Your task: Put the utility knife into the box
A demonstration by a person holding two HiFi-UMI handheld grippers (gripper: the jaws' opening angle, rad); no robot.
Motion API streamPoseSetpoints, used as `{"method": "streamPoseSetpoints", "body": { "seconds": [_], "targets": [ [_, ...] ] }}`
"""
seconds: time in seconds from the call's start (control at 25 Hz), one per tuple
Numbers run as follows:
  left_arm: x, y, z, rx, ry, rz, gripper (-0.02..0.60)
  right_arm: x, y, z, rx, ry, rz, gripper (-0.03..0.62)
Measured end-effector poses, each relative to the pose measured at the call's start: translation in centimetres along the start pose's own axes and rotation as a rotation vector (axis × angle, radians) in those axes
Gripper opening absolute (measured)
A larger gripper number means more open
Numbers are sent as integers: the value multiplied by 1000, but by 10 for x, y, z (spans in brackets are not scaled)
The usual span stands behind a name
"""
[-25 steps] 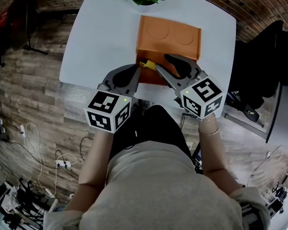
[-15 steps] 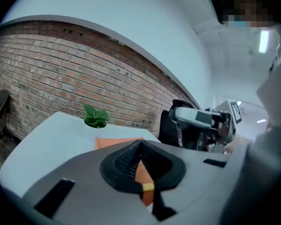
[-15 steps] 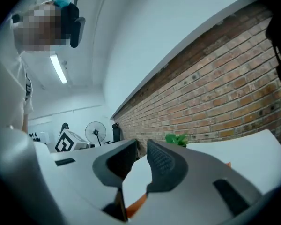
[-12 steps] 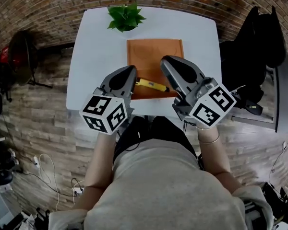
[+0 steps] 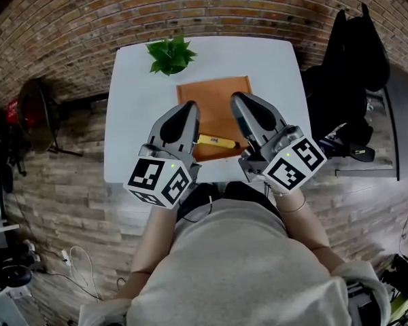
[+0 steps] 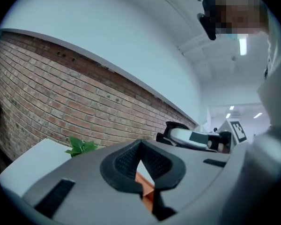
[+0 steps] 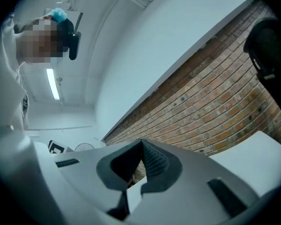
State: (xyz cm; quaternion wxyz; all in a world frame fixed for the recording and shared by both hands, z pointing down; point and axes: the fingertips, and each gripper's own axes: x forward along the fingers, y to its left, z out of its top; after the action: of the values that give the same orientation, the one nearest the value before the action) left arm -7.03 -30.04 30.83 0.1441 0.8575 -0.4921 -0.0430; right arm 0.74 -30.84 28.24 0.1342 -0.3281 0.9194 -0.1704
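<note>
The yellow utility knife [image 5: 215, 141] lies flat across the near part of the orange box [image 5: 214, 97], and no gripper is touching it. From above I cannot tell for sure how deep it sits, but it seems to rest within the box's outline, so I judge the main step as done.

Your left gripper [image 5: 188, 107] hangs just left of the knife in the head view. Its jaws are closed together at the tips and nothing is between them; only a bit of the orange box shows through the gap lower down. Your right gripper [image 5: 239, 99] hangs just right of the knife. Its jaws have just been closing and now meet, also with nothing between them. Both grippers are high above the white table [image 5: 132, 114].

A green plant [image 5: 170, 55] stands at the far left of the table, well apart from the box. I think little is left to do, at most a check that the knife is fully inside.
</note>
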Motion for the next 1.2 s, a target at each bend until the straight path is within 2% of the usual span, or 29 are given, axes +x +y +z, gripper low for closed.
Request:
{"method": "streamPoseSetpoints", "body": {
  "seconds": [0.24,0.6,1.2],
  "targets": [
    [8,-8,-9,53,67,-21,6,-1,3,-5,-12,7,-11,-2],
    [8,-12,-16,46,83,-30,6,-5,-4,-13,5,25,-42,-2],
    [8,-22,-24,46,107,-35,6,-9,-5,-28,1,82,-37,-2]
  ]
}}
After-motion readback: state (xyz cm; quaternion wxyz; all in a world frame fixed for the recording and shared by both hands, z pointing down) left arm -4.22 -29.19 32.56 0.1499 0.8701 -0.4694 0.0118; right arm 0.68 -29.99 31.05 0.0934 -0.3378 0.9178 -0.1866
